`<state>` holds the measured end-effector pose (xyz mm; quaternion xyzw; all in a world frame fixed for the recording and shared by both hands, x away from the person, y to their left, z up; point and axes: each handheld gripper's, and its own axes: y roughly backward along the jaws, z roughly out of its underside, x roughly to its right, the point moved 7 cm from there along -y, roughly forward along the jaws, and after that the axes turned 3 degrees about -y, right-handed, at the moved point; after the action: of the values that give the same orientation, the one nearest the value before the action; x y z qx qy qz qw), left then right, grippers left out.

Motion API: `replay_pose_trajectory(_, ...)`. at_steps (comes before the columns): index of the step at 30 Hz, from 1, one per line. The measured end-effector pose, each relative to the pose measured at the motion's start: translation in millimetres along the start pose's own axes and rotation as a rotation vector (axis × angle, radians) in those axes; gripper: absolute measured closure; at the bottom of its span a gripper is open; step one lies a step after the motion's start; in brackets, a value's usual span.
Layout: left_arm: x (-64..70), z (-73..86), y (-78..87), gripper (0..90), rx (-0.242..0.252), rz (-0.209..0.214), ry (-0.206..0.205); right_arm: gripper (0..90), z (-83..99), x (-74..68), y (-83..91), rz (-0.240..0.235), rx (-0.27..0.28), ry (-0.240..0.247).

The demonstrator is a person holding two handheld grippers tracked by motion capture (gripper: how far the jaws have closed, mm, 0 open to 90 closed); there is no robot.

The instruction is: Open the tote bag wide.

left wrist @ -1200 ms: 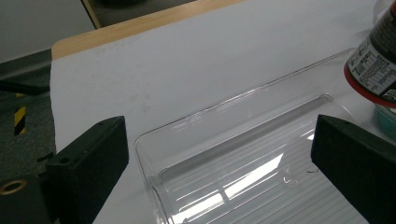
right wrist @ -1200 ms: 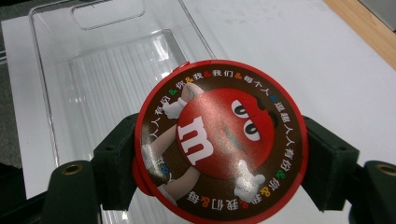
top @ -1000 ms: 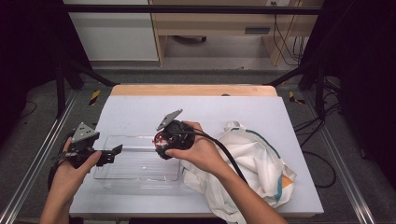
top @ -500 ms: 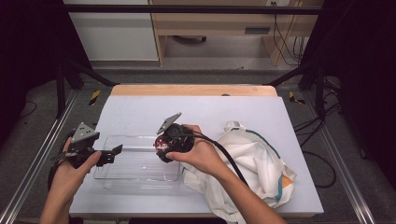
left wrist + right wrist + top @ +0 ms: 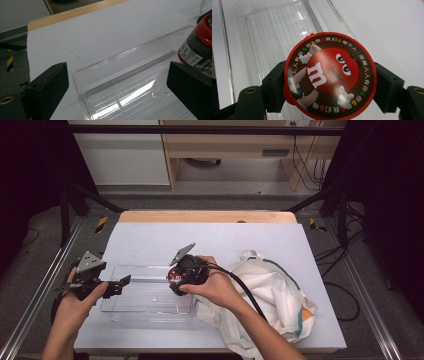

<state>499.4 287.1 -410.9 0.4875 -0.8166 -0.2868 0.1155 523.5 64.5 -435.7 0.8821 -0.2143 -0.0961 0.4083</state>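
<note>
Over clear tray (image 5: 150, 312), right hand-held gripper (image 5: 176, 279) clamps candy jar (image 5: 329, 75) (red lid); left hand-held gripper (image 5: 120, 282) spread wide.

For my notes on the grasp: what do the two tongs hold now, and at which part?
The right tongs clamp a red-lidded M&M's candy jar by its sides, just under the lid. The left tongs are open, holding nothing.

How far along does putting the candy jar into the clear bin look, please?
Done: the right gripper has the candy jar clamped between its jaws. In hand: it holds the jar over the clear bin, while the left gripper sits open at the bin's left end. Left: lowering and releasing the jar.
</note>
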Motion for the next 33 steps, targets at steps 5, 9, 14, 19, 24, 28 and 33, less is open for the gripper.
replay_pose_trajectory(5, 0.3, 0.4, -0.8, 4.2, -0.002, 0.001, 0.001, 26.0, 1.8, 0.0, -3.9, 0.0, -0.006, 0.0)
replay_pose_trajectory(9, 0.2, 1.0, -1.3, 4.2, -0.005, 0.003, 0.0, 26.0, 4.1, 1.4, -6.8, 0.0, -0.013, -0.007)
replay_pose_trajectory(14, 0.6, 1.7, -2.4, 4.2, -0.01, 0.004, 0.001, 26.0, 6.0, 2.5, -10.5, -0.002, -0.013, -0.01)
replay_pose_trajectory(19, 1.8, 2.1, -3.6, 4.1, -0.016, 0.008, -0.006, 26.0, 8.3, 3.0, -13.8, -0.007, -0.016, -0.013)
replay_pose_trajectory(24, 2.0, 1.7, -2.9, 4.2, -0.012, 0.008, -0.005, 26.0, 10.1, 3.2, -15.7, -0.008, -0.028, -0.006)
replay_pose_trajectory(28, 2.7, 1.1, -2.1, 4.1, -0.008, 0.011, -0.003, 26.0, 11.0, 2.4, -17.0, -0.005, -0.034, -0.005)
replay_pose_trajectory(33, 2.4, 1.1, -2.1, 4.2, -0.006, 0.012, -0.001, 26.0, 11.0, 0.5, -16.7, -0.002, -0.046, -0.004)
